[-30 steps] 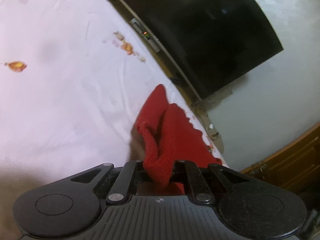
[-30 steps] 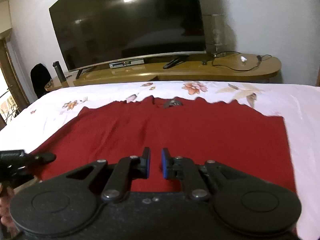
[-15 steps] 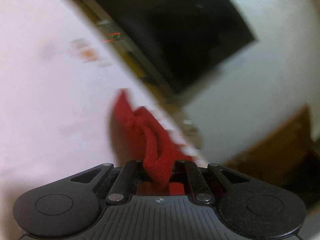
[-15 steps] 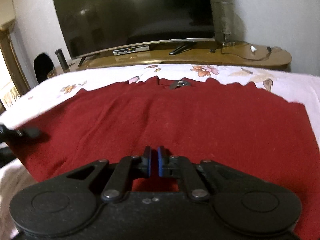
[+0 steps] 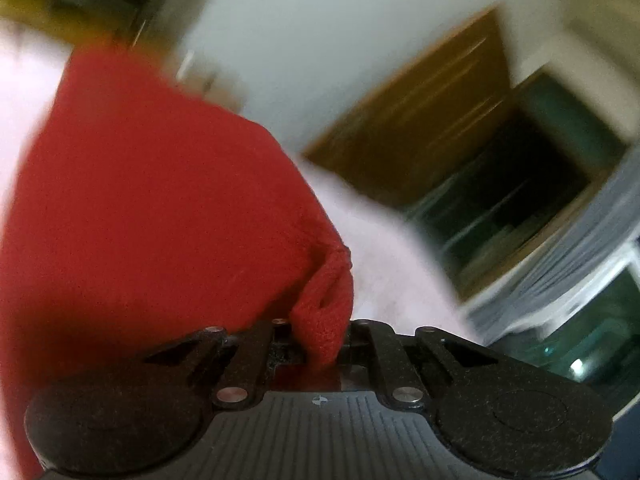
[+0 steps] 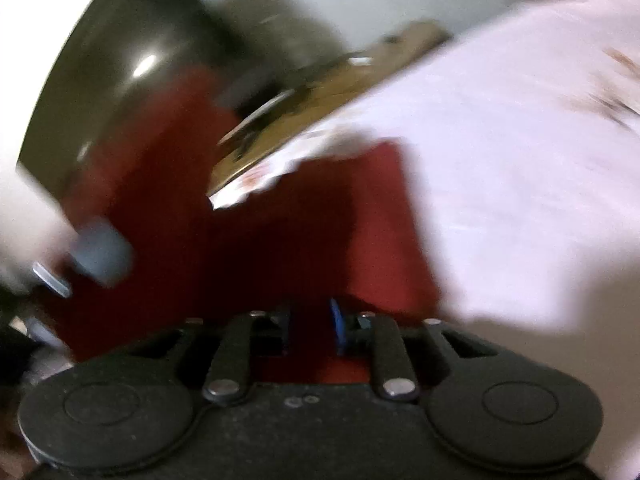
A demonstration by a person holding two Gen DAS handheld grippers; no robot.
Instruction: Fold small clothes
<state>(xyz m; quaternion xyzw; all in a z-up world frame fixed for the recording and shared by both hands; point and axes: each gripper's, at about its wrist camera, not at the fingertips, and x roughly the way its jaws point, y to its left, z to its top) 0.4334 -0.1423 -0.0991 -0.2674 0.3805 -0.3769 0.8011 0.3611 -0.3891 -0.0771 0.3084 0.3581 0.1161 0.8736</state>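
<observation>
A red knitted garment (image 5: 160, 220) fills the left half of the blurred left wrist view. My left gripper (image 5: 320, 340) is shut on a bunched corner of it. In the right wrist view the same red garment (image 6: 288, 248) is lifted, part of it hanging in front of the TV. My right gripper (image 6: 310, 328) has its blue pads (image 6: 337, 326) close together with red fabric between them. Both views are motion-blurred.
The white floral bed sheet (image 6: 520, 168) lies to the right. A dark TV (image 6: 112, 60) on a wooden stand (image 6: 320, 84) is beyond the bed. A wooden door (image 5: 420, 120) and a dark window (image 5: 520, 200) show in the left wrist view. The other gripper (image 6: 96, 256) shows at left.
Both grippers have lifted and swung with the garment, and the views have rotated sharply. The right gripper has closed on the hem. The garment has left its flat spread on the bed.
</observation>
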